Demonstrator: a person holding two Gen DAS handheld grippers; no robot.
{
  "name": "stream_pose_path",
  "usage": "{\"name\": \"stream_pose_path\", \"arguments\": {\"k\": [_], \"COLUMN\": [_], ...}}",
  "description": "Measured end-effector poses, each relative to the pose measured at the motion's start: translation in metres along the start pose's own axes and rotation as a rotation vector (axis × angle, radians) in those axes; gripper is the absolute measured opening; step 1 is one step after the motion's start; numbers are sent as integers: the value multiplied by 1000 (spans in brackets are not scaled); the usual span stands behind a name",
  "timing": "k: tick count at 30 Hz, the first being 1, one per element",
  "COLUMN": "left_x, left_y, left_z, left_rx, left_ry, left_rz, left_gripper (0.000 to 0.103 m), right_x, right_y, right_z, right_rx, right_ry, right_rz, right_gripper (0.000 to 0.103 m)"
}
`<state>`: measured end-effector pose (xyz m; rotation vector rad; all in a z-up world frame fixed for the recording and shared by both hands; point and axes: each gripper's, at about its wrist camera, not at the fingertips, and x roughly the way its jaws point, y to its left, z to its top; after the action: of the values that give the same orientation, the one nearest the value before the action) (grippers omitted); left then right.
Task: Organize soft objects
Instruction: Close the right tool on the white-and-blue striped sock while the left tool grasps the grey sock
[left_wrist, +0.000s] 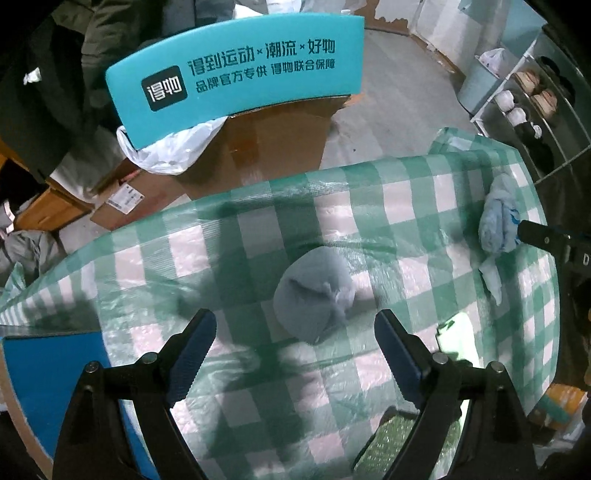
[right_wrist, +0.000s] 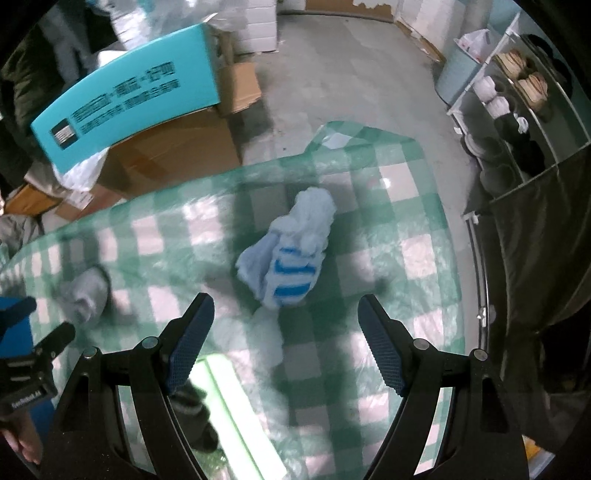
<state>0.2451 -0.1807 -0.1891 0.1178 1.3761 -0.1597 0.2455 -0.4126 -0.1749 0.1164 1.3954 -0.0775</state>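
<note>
A rolled grey sock bundle (left_wrist: 314, 291) lies on the green-and-white checked tablecloth (left_wrist: 406, 192), just ahead of my open, empty left gripper (left_wrist: 293, 332). A light blue fuzzy sock bundle with blue stripes (right_wrist: 291, 254) lies ahead of my open, empty right gripper (right_wrist: 286, 314). The blue bundle also shows in the left wrist view (left_wrist: 498, 218) at the right, beside a finger of the right gripper. The grey bundle shows at the left of the right wrist view (right_wrist: 86, 295), next to the left gripper (right_wrist: 35, 321).
A teal box with printed lettering (left_wrist: 236, 70) sits on cardboard boxes (left_wrist: 258, 147) beyond the table's far edge. A shelf unit with rolled items (right_wrist: 517, 110) stands at the right. A blue container (left_wrist: 48, 376) is at the near left. A dark sock (right_wrist: 192, 417) lies near me.
</note>
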Motion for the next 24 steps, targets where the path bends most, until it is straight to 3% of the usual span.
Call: {"name": "stream_pose_path", "arguments": {"k": [18, 21, 23, 24], "left_x": [35, 39, 42, 44], "left_y": [-6, -7, -9, -10], "left_z": [6, 5, 3, 2], "left_rx": [-14, -3, 14, 21], "left_ry": [35, 47, 60, 70], "left_rz": [14, 9, 9, 16], "left_gripper": [88, 79, 68, 65], "right_x": [52, 57, 58, 60], "right_y": [-3, -1, 0, 1], "right_z": [24, 24, 23, 23], "right_rx": [17, 8, 0, -9], "right_ry": [33, 38, 38, 40], "right_rz": [8, -8, -13, -15], "right_gripper": [80, 80, 79, 74]}}
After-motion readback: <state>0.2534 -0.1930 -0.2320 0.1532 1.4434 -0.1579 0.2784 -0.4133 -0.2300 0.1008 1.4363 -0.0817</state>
